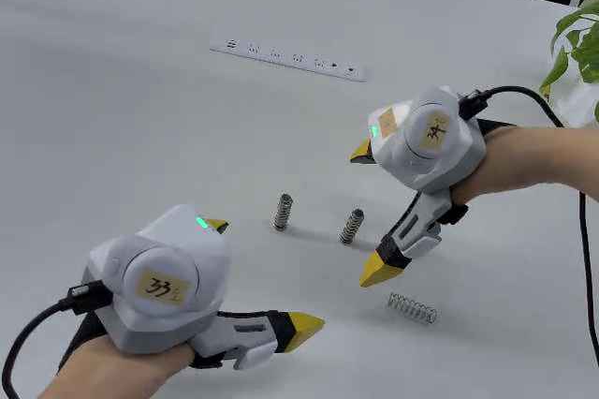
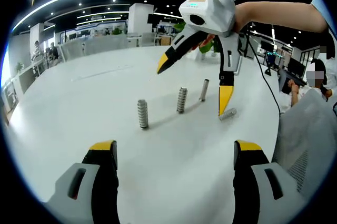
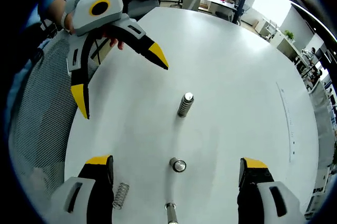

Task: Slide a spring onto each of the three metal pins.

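left tongs [image 1: 262, 275] and right tongs [image 1: 370, 213] wide, empty; loose spring [image 1: 413, 307] on matte white bench [image 1: 140, 90]
coiled steel wire, flat, just beside right tongs' lower yellow tip. a sprung pin [image 1: 283, 213] and second sprung pin [image 1: 351, 227] stand upright between the tongs; smooth bare pin [image 2: 204, 90] near right tongs.

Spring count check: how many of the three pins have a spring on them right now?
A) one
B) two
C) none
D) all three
B: in the left gripper view the near pin and the middle pin each carry a spring, while the far pin is bare, with a loose spring lying flat close to it.
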Demonstrator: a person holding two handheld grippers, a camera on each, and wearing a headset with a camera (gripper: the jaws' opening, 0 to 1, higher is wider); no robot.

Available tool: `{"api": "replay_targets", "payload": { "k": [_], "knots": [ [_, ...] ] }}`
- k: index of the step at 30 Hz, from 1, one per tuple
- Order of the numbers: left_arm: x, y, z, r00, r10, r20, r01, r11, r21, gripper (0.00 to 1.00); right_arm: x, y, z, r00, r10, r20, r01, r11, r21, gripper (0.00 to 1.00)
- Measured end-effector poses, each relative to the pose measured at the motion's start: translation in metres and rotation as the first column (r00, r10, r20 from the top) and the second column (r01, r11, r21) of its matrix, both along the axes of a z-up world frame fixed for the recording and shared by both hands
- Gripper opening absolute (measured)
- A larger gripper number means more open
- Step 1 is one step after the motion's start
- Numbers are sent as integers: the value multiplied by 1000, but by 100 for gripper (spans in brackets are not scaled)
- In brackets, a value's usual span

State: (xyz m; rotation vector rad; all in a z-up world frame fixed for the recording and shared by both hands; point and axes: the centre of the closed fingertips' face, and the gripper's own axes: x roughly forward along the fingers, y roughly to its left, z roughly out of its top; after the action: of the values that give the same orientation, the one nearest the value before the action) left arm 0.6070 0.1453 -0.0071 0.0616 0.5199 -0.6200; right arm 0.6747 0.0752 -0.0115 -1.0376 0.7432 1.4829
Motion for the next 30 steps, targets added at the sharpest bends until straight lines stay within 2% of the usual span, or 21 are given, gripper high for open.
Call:
{"api": "replay_targets", "payload": {
  "k": [9,19,30],
  "knots": [
    [6,4,5,1000,-16,4,16,1000,19,90,-3,-15,13,998,-60,18,58,996,73,99],
    [7,7,5,999,-40,-1,40,998,42,90,-10,-43,22,989,-144,20,140,980,144,99],
    [7,10,5,998,-57,-8,57,996,61,90,-23,-83,24,962,-274,-8,270,941,202,99]
  ]
}}
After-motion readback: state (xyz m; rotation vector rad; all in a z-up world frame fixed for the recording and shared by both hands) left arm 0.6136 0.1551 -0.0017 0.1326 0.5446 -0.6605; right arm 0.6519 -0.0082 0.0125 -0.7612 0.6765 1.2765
